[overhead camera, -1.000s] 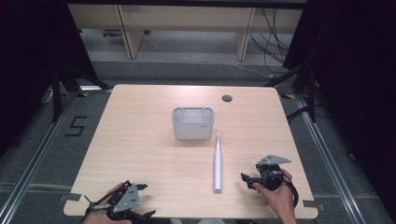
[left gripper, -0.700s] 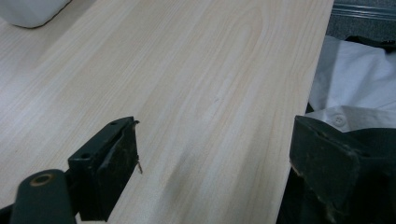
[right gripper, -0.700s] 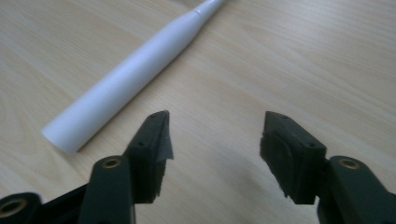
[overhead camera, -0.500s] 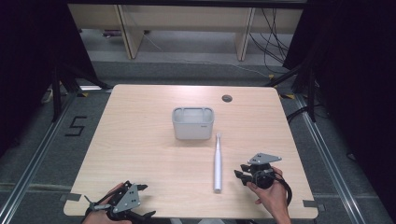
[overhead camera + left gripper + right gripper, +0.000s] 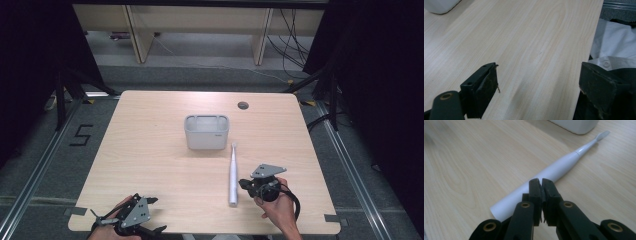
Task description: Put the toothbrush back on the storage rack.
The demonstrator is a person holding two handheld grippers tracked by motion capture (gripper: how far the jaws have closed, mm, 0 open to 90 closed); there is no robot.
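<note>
The long white plastic electric toothbrush [image 5: 232, 175] lies flat on the pale wooden table [image 5: 150, 150], its long axis running nearly straight away from the person, brush head toward the grey-white rectangular plastic holder [image 5: 206, 132] and blunt base toward the near edge. The right claw [image 5: 243, 183] sits just beside the handle's lower part, on its right, pointing across the shaft; its jaws have just been closing and now meet with nothing between them. The left claw [image 5: 539, 82], jaws wide apart over bare table, stays well apart at the near left corner. The right hand [image 5: 277, 207] is plainly nearer; a grasp would likely need its jaws reopened.
</note>
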